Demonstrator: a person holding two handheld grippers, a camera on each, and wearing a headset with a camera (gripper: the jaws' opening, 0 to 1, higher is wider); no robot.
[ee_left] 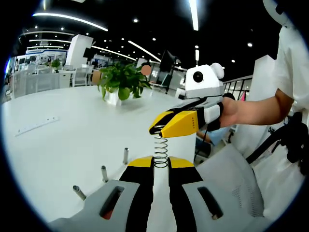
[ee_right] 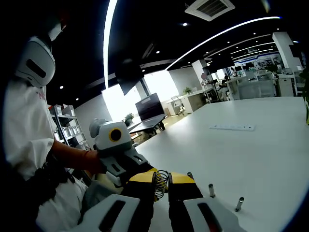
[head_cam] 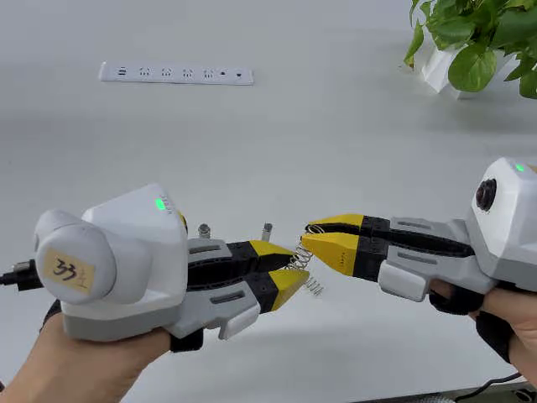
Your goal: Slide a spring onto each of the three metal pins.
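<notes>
Left gripper [head_cam: 300, 262] and right gripper [head_cam: 305, 232] each pinch one coiled spring [ee_left: 161, 151]. Three metal pins [ee_left: 104, 173] stand upright on the white worktop [head_cam: 336, 126].

I count three metal pins [ee_left: 104, 173], two grippers (my left gripper [head_cam: 300, 262], my right gripper [head_cam: 306, 233]), one spring [ee_left: 161, 147] between them, a second spring [head_cam: 314, 287] lying loose, one power strip [head_cam: 176, 73] and one potted plant [head_cam: 474, 38].
</notes>
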